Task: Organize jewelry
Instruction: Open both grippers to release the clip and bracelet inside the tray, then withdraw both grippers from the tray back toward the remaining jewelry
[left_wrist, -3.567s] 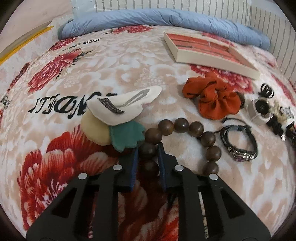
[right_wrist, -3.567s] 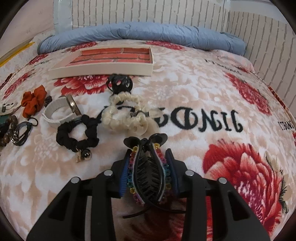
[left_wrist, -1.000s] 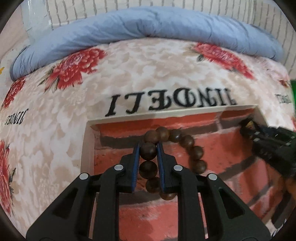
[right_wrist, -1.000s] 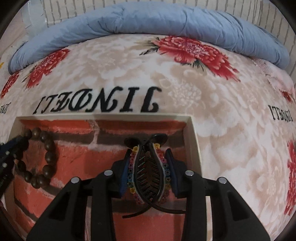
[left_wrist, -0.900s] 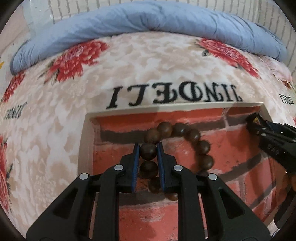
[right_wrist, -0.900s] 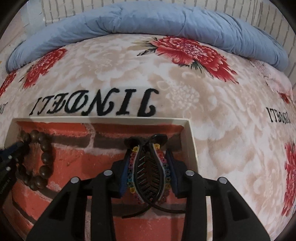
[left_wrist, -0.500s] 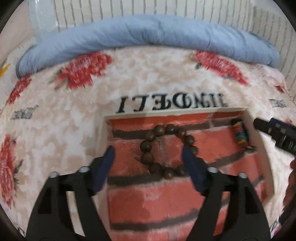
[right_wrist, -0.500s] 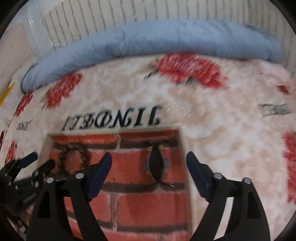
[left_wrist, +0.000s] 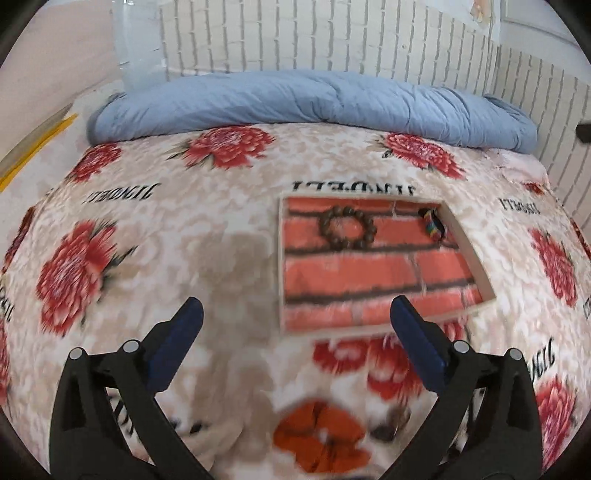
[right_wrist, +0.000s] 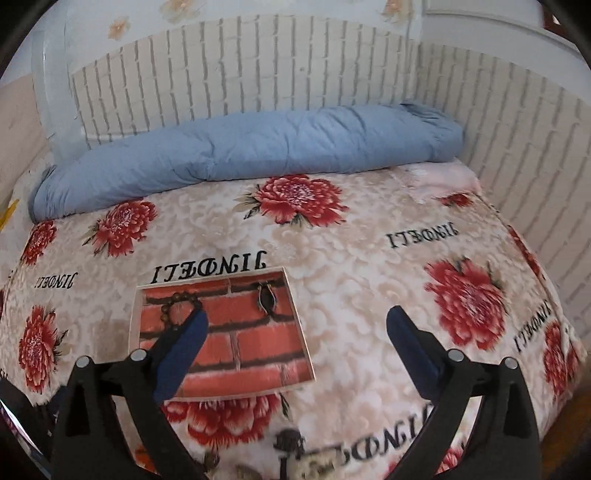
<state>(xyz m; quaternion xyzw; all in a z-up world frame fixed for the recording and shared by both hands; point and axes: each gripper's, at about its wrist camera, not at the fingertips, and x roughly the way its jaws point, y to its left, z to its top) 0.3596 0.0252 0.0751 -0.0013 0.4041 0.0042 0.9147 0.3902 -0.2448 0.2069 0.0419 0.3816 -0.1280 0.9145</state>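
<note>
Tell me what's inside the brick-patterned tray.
Inside the tray: a wooden bead bracelet and a colourful hair claw, both near the far wall. In the right wrist view a finger hides part of its floor.

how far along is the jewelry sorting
Done: the bead bracelet and hair claw lie in the brick-patterned tray. In hand: nothing; the left gripper and right gripper are opening, empty. Left: the orange scrunchie lies on the blanket outside the tray.
</note>
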